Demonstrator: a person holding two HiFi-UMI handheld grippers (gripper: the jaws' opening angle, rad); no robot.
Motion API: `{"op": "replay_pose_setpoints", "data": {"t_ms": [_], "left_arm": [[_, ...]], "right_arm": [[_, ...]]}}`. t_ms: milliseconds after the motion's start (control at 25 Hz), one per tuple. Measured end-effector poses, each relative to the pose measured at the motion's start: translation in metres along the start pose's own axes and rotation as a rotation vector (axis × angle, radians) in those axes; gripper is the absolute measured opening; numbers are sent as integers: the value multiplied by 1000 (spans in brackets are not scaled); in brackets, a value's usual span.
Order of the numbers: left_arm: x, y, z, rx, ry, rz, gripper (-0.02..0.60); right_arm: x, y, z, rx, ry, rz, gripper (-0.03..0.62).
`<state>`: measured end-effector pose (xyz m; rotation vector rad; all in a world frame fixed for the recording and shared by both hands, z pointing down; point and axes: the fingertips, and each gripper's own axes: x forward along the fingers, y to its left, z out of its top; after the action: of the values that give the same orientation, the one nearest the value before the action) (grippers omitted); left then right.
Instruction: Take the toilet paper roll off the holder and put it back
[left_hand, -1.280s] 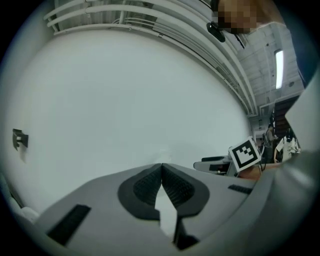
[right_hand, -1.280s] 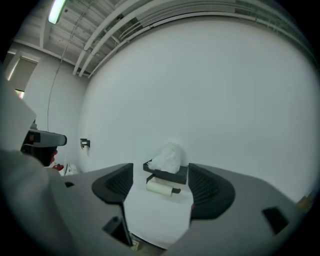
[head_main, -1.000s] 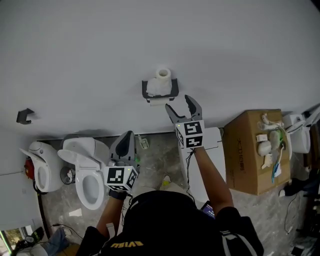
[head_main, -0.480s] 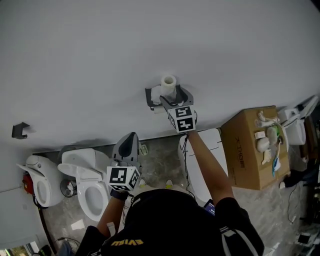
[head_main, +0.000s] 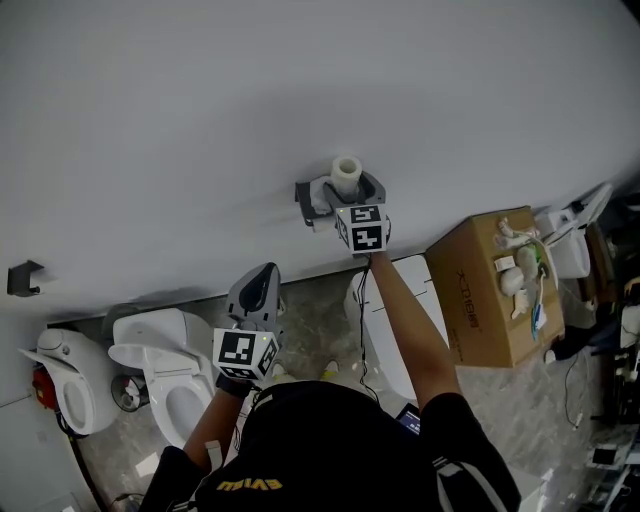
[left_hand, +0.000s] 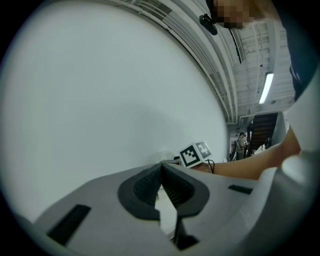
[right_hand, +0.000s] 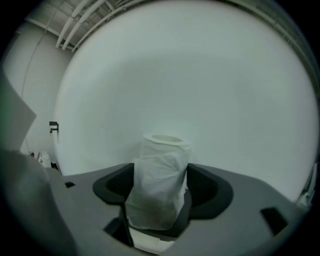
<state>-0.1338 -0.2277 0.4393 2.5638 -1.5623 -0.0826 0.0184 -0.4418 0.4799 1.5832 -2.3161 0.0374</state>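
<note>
The white toilet paper roll (head_main: 346, 172) stands upright on a dark wall holder (head_main: 308, 195) on the white wall. My right gripper (head_main: 347, 187) reaches to it with an outstretched arm. In the right gripper view the roll (right_hand: 160, 170) fills the gap between the dark pads (right_hand: 123, 184), which touch it on both sides; the jaws have just been closing on it. A loose sheet wraps the roll's front. My left gripper (head_main: 258, 278) hangs lower and to the left, away from the holder. Its jaws meet at the tip (left_hand: 161, 166) with nothing between them.
Two white toilets (head_main: 160, 365) (head_main: 58, 372) stand on the floor at the left, and a white fixture (head_main: 405, 300) under the right arm. A cardboard box (head_main: 480, 295) with small items on top sits at the right. A black bracket (head_main: 20, 276) is on the wall far left.
The right gripper went from below the holder, jaws wide, up to the wall, and now has the roll between its jaws. The left gripper has shifted only a little.
</note>
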Motion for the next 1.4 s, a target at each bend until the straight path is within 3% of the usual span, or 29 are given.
{"op": "replay_pose_setpoints", "data": {"t_ms": [80,760,1400], "left_arm": [[-3,6,0,-7,-1,5,11],[-7,15,-4,-16,7,-7,11],[3,0,-2,3,12,-50,11]], "right_arm": [[2,-3,0,-4,3,-14,296],[-6,-9,10,4,2,-14,282],[-48,-22,91,-4,-133,26,279]]}}
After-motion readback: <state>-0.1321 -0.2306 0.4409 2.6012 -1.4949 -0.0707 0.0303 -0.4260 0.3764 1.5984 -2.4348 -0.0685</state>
